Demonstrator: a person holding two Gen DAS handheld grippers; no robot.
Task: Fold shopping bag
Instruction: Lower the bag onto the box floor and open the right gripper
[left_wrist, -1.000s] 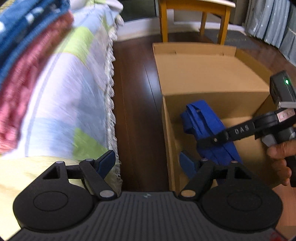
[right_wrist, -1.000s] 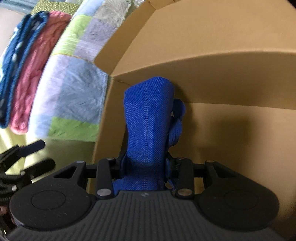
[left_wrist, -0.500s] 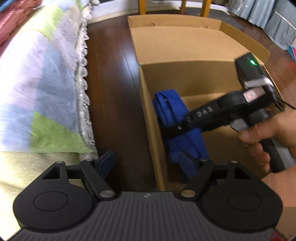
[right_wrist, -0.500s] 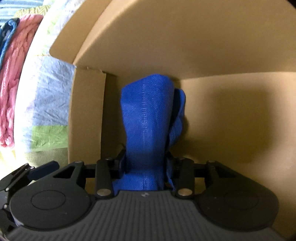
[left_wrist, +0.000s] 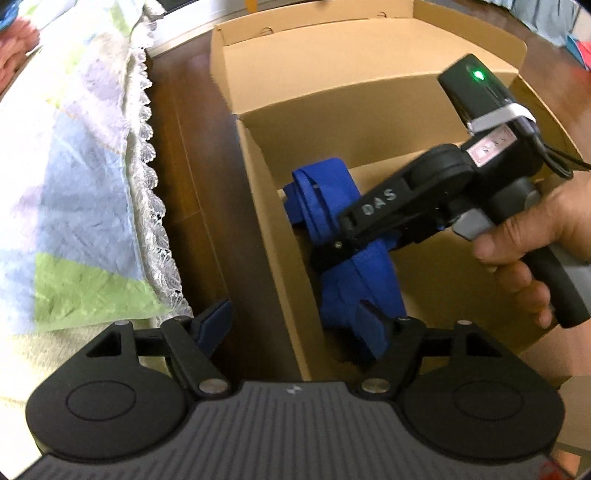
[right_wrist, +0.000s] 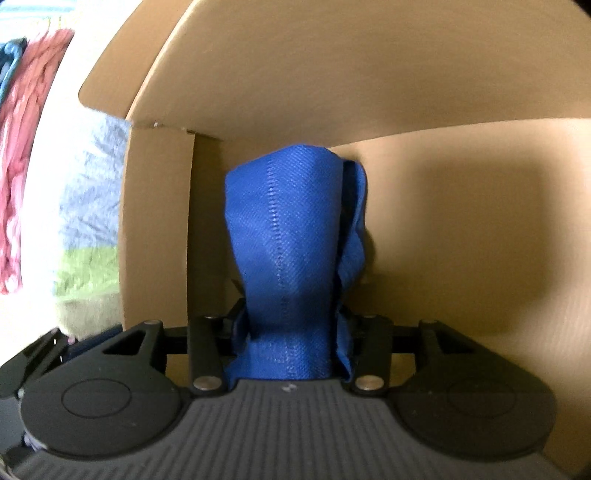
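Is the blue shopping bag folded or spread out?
Folded: the blue shopping bag is a narrow bundle clamped in the right gripper, inside the cardboard box.

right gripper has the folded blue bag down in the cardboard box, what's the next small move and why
Probably open the right gripper and let go. It is shut on the folded blue shopping bag, which already sits low inside the cardboard box, close to its left wall. The left gripper is open and empty, straddling that wall, so nothing else holds the bag.

The shopping bag (right_wrist: 288, 236) is coarse woven blue cloth with a stitched seam. The box (left_wrist: 332, 99) is matt brown cardboard. The floor (left_wrist: 192, 155) is glossy dark wood. The bedspread (left_wrist: 74, 192) is crinkled, lace-edged cloth.
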